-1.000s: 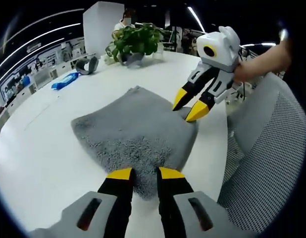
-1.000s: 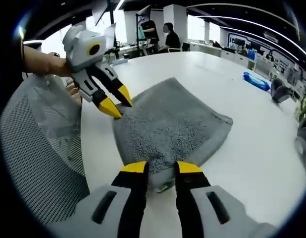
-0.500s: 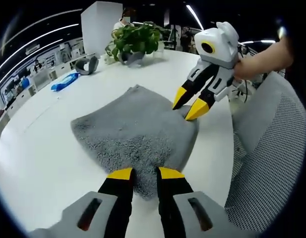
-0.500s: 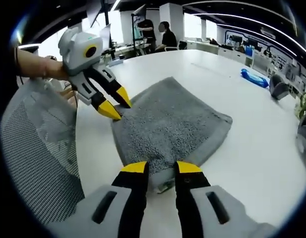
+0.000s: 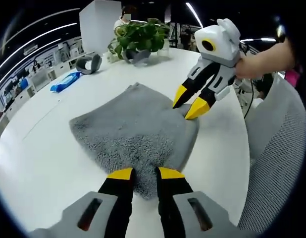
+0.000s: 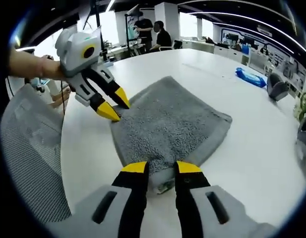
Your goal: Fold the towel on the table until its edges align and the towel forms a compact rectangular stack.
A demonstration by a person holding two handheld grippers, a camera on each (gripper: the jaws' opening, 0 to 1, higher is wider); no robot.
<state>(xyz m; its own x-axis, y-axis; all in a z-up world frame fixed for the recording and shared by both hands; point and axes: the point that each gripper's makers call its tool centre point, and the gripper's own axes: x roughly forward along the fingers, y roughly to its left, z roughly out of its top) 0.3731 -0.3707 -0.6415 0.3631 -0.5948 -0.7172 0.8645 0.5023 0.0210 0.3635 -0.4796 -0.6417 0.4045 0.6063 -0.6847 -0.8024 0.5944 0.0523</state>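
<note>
Two grippers, left gripper (image 5: 144, 173) and right gripper (image 6: 162, 167), each pinch a corner of the folded towel (image 5: 135, 131).

This is an open-plan office or a lab inside one. A broad white rounded surface (image 5: 39, 158) runs far back into a large room under a dark ceiling with long strip lights (image 6: 242, 27). In the right gripper view, people (image 6: 163, 35) sit or stand at desks by bright windows in the distance, and a square white column (image 6: 165, 11) rises beside them. In the left gripper view, a potted green plant (image 5: 140, 35) stands at the far end of the surface next to a white block or pillar (image 5: 96, 20), with rows of workstations along the left wall. A mesh-backed office chair (image 5: 279, 163) stands just beside the surface.
</note>
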